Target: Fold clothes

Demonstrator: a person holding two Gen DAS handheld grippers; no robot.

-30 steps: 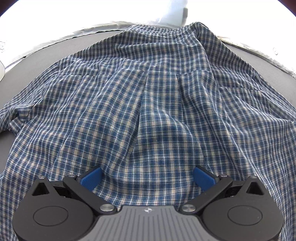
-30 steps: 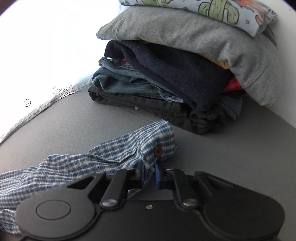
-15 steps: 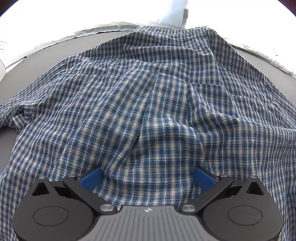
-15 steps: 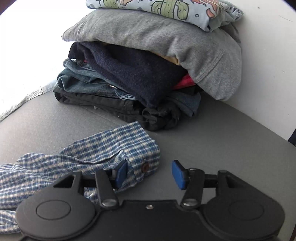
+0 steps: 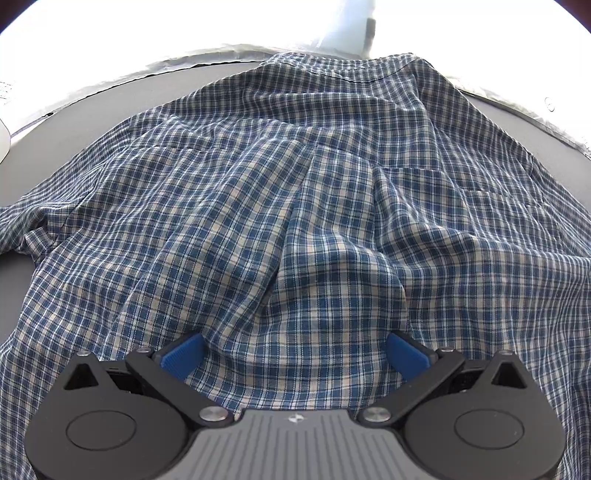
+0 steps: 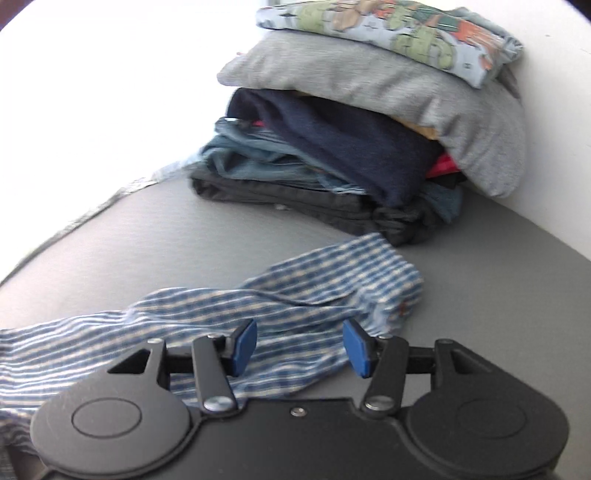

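Both grippers over plaid shirt (image 5: 295,206) | left gripper (image 5: 295,356) wide | right gripper (image 6: 300,345) closing (pads clear of sleeve)

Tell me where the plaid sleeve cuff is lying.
In the right wrist view, the plaid sleeve cuff lies on the grey tabletop, right of centre, just before the stack of folded clothes.

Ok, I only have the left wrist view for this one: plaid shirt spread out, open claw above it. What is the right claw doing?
Observer: The right claw hangs over the plaid sleeve; its jaws are closing, with cloth between the pads but not pinched.
Operator: Anything beyond that sleeve?
Observer: A stack of folded clothes sits just past the cuff, by a white wall.
Operator: What tops it?
Observer: A cactus-print piece lies on a grey sweatshirt.
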